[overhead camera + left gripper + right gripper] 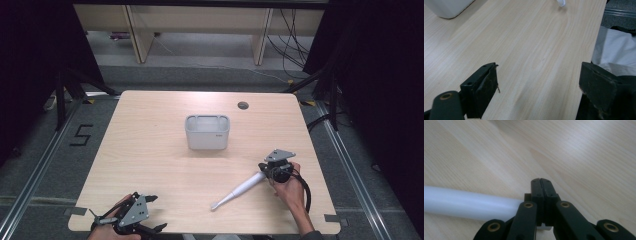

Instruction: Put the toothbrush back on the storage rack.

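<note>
One white brush [239,190] lies flat on the tabletop [150,150], in the near-right part. Long axis diagonal in the high view: thick handle end up and right, by the right gripper [274,170]; thin head end down and left, toward the near edge. Handle end meets the right gripper; in the right gripper view the white shaft [469,203] runs off to the left from beside the gripper [541,185], whose fingers [549,192] are pressed flat together at the tips, with the shaft passing behind them lower down; cannot tell whether they clamp it. A hand [292,192] holds that gripper, cable looping off its right side. One grey-white bin [207,131] stands upright near the tabletop's centre, well apart from the brush, open top up, a divider visible inside. One dark round hole [243,105] in the tabletop far right of the bin. Left gripper [132,215] at the near-left edge, held in the other hand [107,227], grey plate on top. In the left gripper view its fingers [484,87] stand wide apart, released, bare wood between them; a corner of the bin [446,7] sits top left and the brush tip [561,2] at the top edge. White cloth [614,50] shows past the tabletop's edge. Count: one brush, one bin, two grippers.
</note>
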Demonstrator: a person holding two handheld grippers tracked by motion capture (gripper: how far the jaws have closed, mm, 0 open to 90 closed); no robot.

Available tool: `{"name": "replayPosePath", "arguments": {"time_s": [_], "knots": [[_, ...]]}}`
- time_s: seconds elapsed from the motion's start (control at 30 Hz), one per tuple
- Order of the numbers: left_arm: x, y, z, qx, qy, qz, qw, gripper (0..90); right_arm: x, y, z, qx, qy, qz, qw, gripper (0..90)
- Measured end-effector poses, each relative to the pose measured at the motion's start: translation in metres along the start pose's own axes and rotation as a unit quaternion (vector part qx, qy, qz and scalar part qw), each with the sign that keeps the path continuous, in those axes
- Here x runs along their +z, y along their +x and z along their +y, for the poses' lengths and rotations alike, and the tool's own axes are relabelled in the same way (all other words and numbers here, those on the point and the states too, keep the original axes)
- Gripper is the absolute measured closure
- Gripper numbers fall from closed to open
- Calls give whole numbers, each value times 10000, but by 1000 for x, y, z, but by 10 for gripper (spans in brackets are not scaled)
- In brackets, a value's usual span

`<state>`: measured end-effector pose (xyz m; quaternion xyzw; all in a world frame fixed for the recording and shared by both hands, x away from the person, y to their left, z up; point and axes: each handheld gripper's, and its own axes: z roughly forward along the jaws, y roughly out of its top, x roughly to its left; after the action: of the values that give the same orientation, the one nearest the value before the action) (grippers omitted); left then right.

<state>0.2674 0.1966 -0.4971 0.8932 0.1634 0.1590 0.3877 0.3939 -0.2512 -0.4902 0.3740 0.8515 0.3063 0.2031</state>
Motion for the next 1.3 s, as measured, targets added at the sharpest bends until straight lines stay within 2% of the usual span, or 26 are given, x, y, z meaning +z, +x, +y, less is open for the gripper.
{"name": "replayPosePath", "arguments": {"time_s": [0.07, 0.1, 0.13, 0.23, 0.27, 0.3, 0.33, 0.4, 0.47, 0.53, 0.67, 0.7, 0.8, 0.83, 0.9, 0.93, 0.97, 1.0, 1.03, 1.07, 1.13, 1.17, 1.3], "knots": [[1, -1, 0, -41, -19, 35, 10000, 148, -2, 0, -1, -19, -15, -19, 10000, 898], [0, 0, 0, 8, 7, 19, 10000, 147, -2, 1, -2, 9, 6, 36, 10000, 898], [1, -2, 0, -139, -130, -10, 9998, 147, -2, 0, -2, -73, -15, -9, 10000, 898], [1, -3, 0, -126, -133, 12, 9998, 147, -5, 3, -5, 50, 39, 39, 10000, 898], [2, -3, 0, -145, -174, 32, 9997, 148, -6, 3, -6, 22, 76, 45, 10000, 898], [1, -2, 0, -76, -128, 46, 9999, 147, -7, 5, -7, 26, 69, 38, 10000, 897], [2, -3, 0, -135, -180, 42, 9997, 147, -8, 6, -7, -11, 104, 50, 9999, 897], [1, -3, 0, -111, -128, 4, 9999, 147, -9, 9, -8, -51, 149, 89, 9998, 897], [1, -3, 0, -104, -120, 5, 9999, 148, -10, 10, -8, -1, 147, 45, 9999, 896], [1, -3, 0, -131, -169, 22, 9998, 147, -11, 13, -9, -150, 200, 30, 9997, 894], [1, -2, 0, -113, -128, 13, 9999, 148, -14, 15, -10, -121, 250, 15, 9996, 894], [1, -3, 0, -147, -205, 44, 9997, 147, -15, 15, -10, -113, 268, 27, 9996, 894], [1, -3, 0, -98, -185, 72, 9998, 148, -16, 15, -11, -193, 263, 23, 9995, 893], [1, -3, 0, -98, -185, 72, 9998, 148, -16, 15, -11, -193, 263, 23, 9995, 893], [0, -2, 0, -127, -172, 20, 9998, 147, -17, 18, -13, -27, 302, 47, 9995, 893], [0, -2, 1, -124, -173, 14, 9998, 147, -18, 17, -13, -168, 311, 19, 9994, 893], [0, -2, 1, -124, -173, 14, 9998, 147, -18, 17, -13, -168, 311, 19, 9994, 893], [0, -2, 0, -85, -134, 27, 9999, 147, -19, 18, -14, -60, 330, 89, 9994, 892], [0, -2, 0, -113, -137, 25, 9998, 148, -19, 16, -15, -289, 263, 52, 9992, 892], [0, -2, 0, -130, -168, 18, 9998, 147, -20, 19, -16, -42, 319, 101, 9994, 891], [0, -2, 1, -128, -171, 17, 9998, 148, -21, 19, -16, -59, 320, 52, 9995, 889], [-1, -2, 1, -50, -105, 40, 9999, 148, -24, 22, -18, -34, 342, 39, 9994, 884], [0, -2, 1, -121, -166, 23, 9998, 147, -26, 24, -20, -42, 343, 61, 9994, 881]]}}
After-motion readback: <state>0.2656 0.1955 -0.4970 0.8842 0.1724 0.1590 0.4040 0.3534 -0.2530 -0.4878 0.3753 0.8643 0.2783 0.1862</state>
